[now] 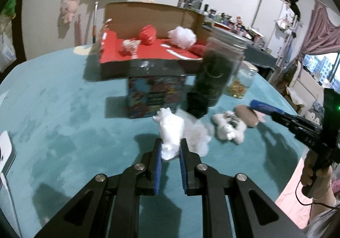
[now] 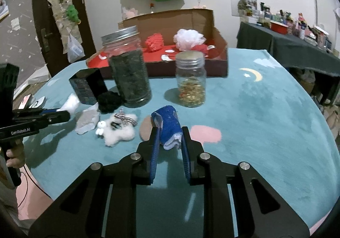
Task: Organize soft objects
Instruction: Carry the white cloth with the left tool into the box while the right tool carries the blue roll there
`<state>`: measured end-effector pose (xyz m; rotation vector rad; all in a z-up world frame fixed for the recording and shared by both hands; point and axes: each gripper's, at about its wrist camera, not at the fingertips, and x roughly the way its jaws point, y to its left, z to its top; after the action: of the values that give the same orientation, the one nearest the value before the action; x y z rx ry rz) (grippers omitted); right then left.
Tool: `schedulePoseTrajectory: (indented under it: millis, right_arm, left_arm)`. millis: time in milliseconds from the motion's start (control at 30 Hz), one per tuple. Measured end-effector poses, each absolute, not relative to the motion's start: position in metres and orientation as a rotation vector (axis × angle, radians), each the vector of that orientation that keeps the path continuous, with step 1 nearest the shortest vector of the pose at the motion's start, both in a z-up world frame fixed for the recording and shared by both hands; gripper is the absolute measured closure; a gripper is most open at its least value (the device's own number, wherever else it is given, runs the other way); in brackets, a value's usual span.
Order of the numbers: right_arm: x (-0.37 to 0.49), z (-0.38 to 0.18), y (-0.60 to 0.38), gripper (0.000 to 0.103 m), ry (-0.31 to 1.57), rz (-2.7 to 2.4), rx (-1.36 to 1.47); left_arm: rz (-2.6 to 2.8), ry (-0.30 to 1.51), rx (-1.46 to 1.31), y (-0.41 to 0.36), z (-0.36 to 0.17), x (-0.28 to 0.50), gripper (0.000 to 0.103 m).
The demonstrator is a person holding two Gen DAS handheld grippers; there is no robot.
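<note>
The left tongs, low in the middle of the left wrist view, are pinching a white soft wad between their blue pads; the wad sticks up beyond the tips above the teal-covered bench. Just right of it lies a crumpled clear bag, then a white plush toy with a striped bow. Behind these, a black fuzzy ball rests against a tall jar of dark contents, with a patterned box to its left and a smaller jar of golden bits to its right. In the upper middle stands an open cardboard box with a red floor, holding a red puff, a white puff and a small pale item too blurred to name.

The right tongs, low in the middle of the right wrist view, are clamped on a blue rolled cloth with a pale end, which is held over a round brownish pad on the bench. At the left edge the other tongs come in level, held by a hand. At the right edge of the left wrist view, the right tongs reach in likewise, with a hand on the grip.
</note>
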<state>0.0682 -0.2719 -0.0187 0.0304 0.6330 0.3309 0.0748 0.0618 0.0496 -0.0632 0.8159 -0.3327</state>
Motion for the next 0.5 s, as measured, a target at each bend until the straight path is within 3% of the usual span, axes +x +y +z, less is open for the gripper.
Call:
schedulePoseTrajectory:
  millis: [500]
  right_arm:
    - [0.1,-0.016,-0.334,0.084,0.688,0.254,0.13]
  left_arm:
    - [-0.283,0.873,-0.116,0.127,0.044,0.123,0.087]
